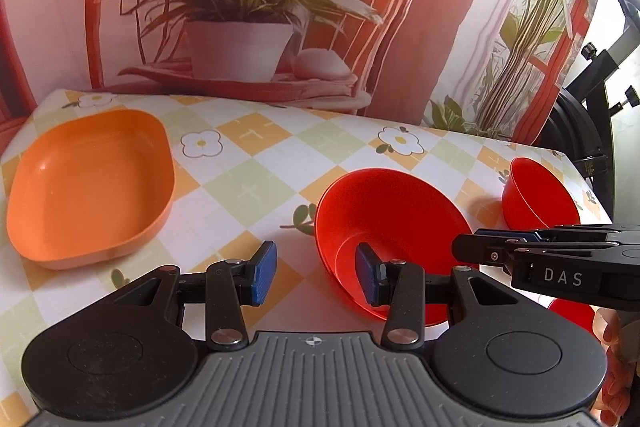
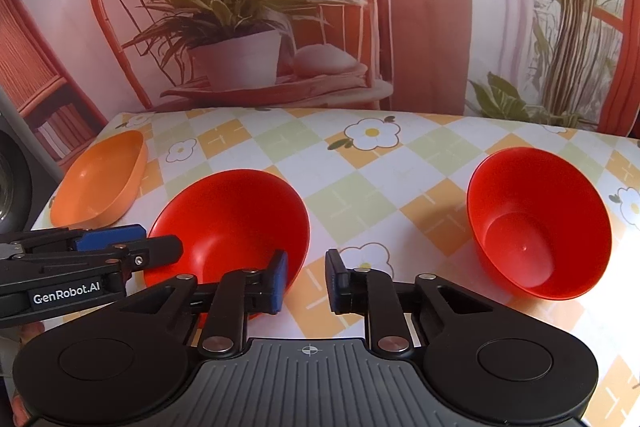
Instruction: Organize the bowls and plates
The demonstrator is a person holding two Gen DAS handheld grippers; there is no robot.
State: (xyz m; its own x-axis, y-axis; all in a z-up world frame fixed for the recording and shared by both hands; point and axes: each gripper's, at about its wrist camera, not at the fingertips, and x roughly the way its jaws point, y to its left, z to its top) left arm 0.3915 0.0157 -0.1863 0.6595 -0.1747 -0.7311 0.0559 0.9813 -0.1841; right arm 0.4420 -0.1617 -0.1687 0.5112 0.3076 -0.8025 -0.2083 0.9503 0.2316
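Both wrist cameras look forward, low and close over the checked table (image 1: 256, 163), sharing the middle red bowl (image 2: 240, 219).

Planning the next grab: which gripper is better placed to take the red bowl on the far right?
Right, probably. The right gripper is open and empty, and the far-right red bowl lies just off its right finger. The left gripper, also open, faces the middle red bowl and the orange dish.

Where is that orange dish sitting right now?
The orange dish sits on the checked tablecloth at the table's far left in both views, apart from the nearer red bowl to its right.
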